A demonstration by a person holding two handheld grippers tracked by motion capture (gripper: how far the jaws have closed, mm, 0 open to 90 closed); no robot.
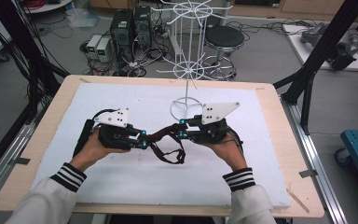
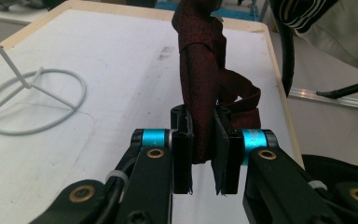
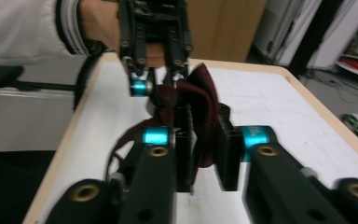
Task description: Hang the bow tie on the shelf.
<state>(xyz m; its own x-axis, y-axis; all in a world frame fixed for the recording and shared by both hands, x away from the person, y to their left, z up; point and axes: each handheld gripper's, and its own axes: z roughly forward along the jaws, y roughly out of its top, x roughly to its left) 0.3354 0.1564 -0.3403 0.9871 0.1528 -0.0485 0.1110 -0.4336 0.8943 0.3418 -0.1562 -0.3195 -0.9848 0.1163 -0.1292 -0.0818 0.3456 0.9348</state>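
Two tongs (image 1: 142, 140) (image 1: 181, 129) on dark-red cloth (image 1: 161, 136), mid-table

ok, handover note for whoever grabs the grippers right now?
Left gripper: shut on one end of the dark red strap.
Right gripper: shut on the other end.
The strap hangs stretched between the two grippers above the white mat, with a loop of it drooping toward the person.
The white wire rack stands at the far side of the mat, nothing hanging on it.
Done: strap picked up with both grippers.
Left: probably hanging it on the rack; that has not been started.
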